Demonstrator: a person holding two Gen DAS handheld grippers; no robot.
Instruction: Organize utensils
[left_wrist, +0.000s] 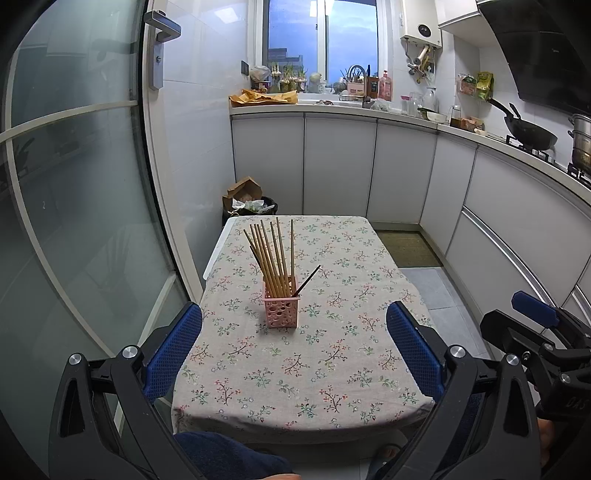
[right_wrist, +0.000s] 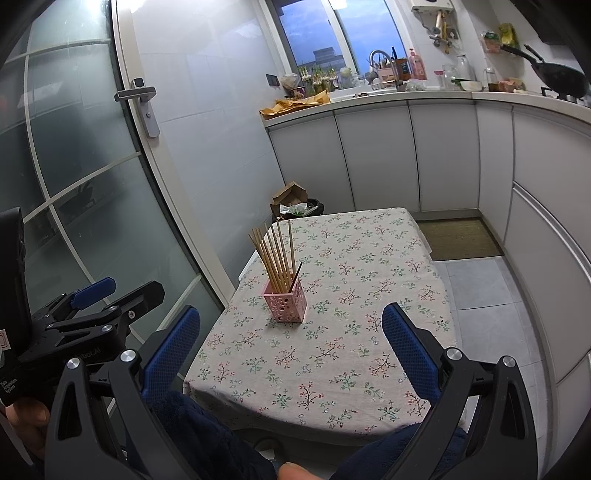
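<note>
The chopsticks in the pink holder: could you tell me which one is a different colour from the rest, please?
The dark chopstick leaning out to the right of the pink holder; the other chopsticks are light bamboo, bunched toward the left.

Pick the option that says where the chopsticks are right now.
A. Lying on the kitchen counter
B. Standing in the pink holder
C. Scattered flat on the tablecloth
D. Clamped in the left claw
B: the chopsticks stand bunched in the pink holder on the table, while both claws hang open and empty.
</note>
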